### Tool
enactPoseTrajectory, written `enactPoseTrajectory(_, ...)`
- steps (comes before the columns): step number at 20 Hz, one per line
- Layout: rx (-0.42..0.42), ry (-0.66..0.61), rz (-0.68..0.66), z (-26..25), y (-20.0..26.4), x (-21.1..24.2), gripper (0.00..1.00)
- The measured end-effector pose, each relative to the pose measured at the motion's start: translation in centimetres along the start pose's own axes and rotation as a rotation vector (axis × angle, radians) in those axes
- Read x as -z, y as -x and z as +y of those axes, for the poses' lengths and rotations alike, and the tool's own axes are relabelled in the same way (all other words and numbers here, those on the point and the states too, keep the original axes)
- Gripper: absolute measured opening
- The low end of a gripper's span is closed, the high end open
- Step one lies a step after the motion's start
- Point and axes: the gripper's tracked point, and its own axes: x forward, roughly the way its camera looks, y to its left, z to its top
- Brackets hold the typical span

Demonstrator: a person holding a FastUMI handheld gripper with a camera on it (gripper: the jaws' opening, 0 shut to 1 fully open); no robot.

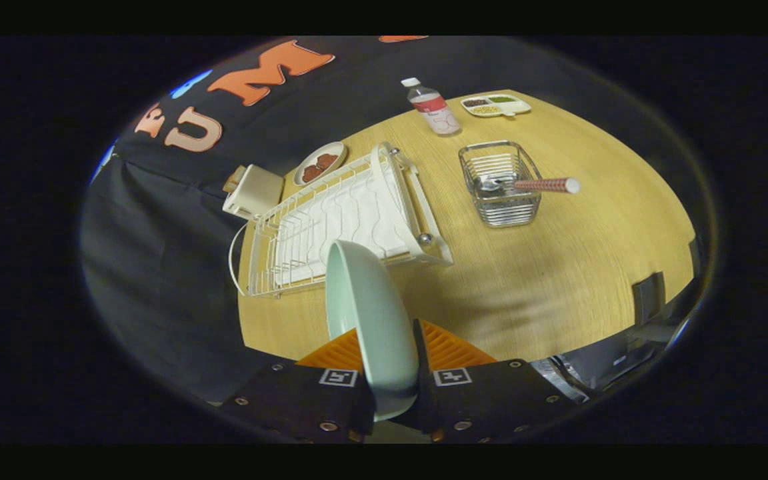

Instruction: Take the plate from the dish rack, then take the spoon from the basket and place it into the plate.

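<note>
Plate: pale green round ceramic plate (372, 313) held on edge, gripper (387, 380) fingers clamped on its rim from both sides, lifted clear of the white wire dish rack (337, 220) at 11 o'clock. Next target: spoon w/ red-white patterned handle (544, 185) in the chrome wire basket (501, 187), 1 o'clock, handle pointing 3 o'clock. Bare wooden desk (557, 280) between, nothing blocking. Clear plastic bottle (432, 107) well beyond basket.

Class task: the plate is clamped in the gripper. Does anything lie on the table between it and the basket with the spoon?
Nothing visible: bare table lies between the plate, held in the gripper, and the basket holding the spoon.
</note>
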Motion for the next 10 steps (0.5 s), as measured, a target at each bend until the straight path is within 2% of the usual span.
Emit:
enactPoseTrajectory(7,-0.138,-0.067,-0.004,-0.8,-3.0,1.5,0.27)
enactPoseTrajectory(10,-0.161,-0.088,0.003,-1.3,-4.3,2.5,0.27)
